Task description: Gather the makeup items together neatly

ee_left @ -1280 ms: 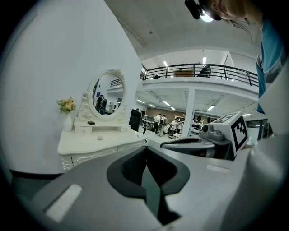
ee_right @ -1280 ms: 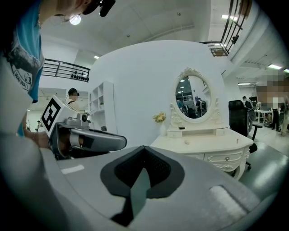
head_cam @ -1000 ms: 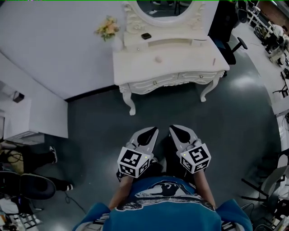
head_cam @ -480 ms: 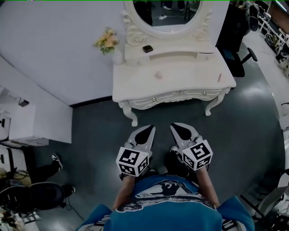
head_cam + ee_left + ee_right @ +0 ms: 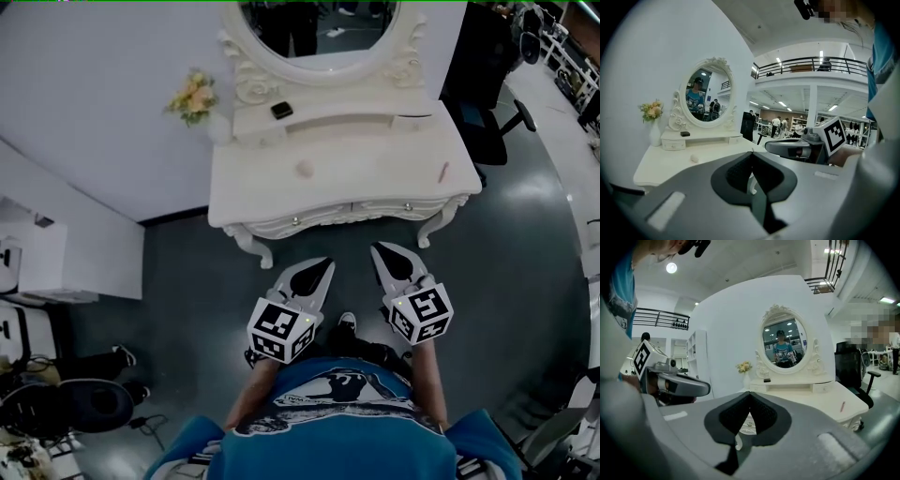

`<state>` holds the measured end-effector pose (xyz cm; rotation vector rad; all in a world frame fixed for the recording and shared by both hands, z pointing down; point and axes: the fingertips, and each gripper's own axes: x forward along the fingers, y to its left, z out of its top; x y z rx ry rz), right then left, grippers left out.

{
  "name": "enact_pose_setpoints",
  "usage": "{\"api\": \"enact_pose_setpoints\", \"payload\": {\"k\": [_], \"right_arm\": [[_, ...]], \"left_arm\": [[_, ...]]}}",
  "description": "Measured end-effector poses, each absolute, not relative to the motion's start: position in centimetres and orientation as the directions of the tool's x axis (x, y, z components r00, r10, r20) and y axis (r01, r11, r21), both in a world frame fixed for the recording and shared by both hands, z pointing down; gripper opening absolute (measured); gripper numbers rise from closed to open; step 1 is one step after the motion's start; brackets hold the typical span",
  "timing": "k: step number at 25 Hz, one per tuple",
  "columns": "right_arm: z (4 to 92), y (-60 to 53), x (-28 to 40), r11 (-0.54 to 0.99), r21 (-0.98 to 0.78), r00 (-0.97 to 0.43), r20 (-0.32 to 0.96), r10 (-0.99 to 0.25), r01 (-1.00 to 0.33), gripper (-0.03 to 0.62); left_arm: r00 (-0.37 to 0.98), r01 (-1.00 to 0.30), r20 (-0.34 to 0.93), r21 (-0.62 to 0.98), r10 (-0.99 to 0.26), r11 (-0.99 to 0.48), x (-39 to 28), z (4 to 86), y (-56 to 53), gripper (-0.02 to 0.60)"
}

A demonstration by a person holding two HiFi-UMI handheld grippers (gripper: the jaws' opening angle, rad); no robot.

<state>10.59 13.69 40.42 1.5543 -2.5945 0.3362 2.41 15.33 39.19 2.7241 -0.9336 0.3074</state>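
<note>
A white, ornately carved dressing table (image 5: 375, 178) stands on a dark grey floor (image 5: 178, 272). Along its back runs a low raised shelf (image 5: 347, 120) with small drawers, and an oval mirror (image 5: 319, 28) rises above it. A small black item (image 5: 281, 110) lies on the left part of the shelf. On the tabletop, a white vase of flowers (image 5: 195, 97) stands at the far left corner. A small pale pink rounded item (image 5: 304, 169) lies left of centre. A slim pink stick (image 5: 443, 172) lies near the right edge, well apart from the others.
</note>
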Motion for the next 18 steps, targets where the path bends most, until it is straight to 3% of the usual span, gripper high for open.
{"api": "enact_pose_setpoints", "payload": {"k": [18], "right_arm": [[45.1, 11.4, 10.7, 0.530, -0.277, -0.591, 0.234, -0.772, -0.801, 0.003]], "left_arm": [[0.651, -0.727, 0.429, 0.115, -0.626, -0.677, 2.3, 42.4, 14.5, 0.015]]}}
